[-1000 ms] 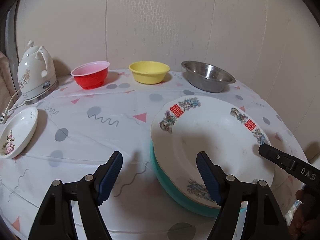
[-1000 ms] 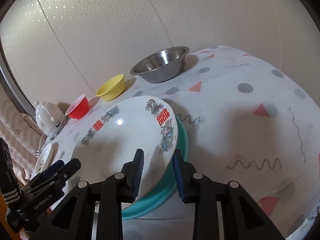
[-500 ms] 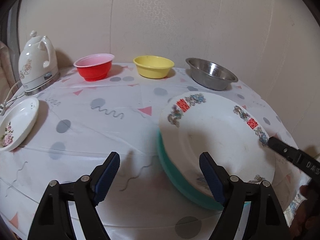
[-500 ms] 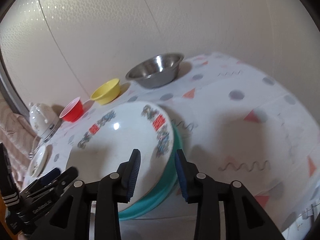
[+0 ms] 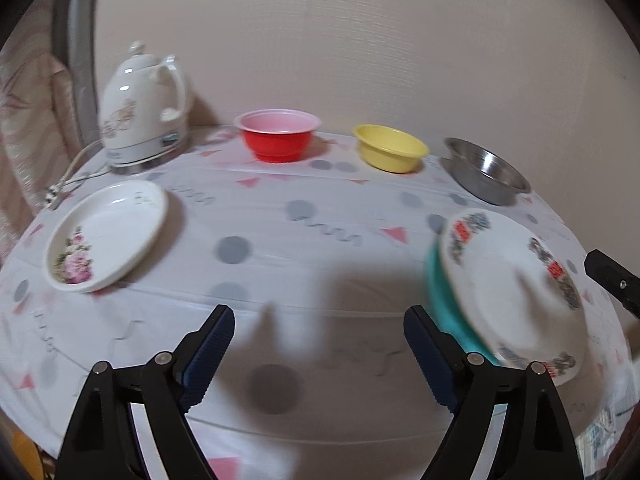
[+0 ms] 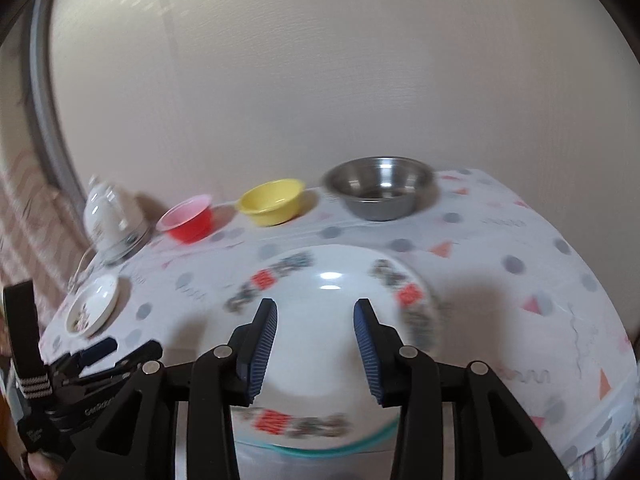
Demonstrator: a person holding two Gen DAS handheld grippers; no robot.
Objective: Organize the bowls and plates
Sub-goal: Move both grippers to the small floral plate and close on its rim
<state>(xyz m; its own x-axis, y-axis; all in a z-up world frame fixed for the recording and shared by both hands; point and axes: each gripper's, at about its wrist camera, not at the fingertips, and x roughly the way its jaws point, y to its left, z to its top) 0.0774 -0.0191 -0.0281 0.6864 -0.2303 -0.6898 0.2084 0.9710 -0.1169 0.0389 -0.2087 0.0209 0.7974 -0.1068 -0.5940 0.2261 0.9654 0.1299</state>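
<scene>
A large white plate with red and floral rim marks [image 5: 508, 284] [image 6: 332, 320] lies on a teal plate [image 5: 444, 304] [image 6: 344, 446] near the table's front right. A small white plate with a pink flower [image 5: 106, 234] [image 6: 92, 304] lies at the left. A red bowl [image 5: 278, 138] [image 6: 188, 222], a yellow bowl [image 5: 390, 152] [image 6: 272, 200] and a steel bowl [image 5: 486, 174] [image 6: 380, 190] stand in a row at the back. My left gripper [image 5: 320, 352] is open and empty over bare cloth. My right gripper [image 6: 316, 344] is open above the large plate.
A white electric kettle [image 5: 140, 108] [image 6: 110, 220] with its cord stands at the back left. The round table [image 5: 280, 240] wears a white patterned cloth and backs onto a beige wall. The left gripper shows at the lower left of the right wrist view [image 6: 100, 360].
My right gripper has opened wider and pulled back from the large plate's rim. My left gripper has swung left, away from the stacked plates, so the small plate and kettle show more.
</scene>
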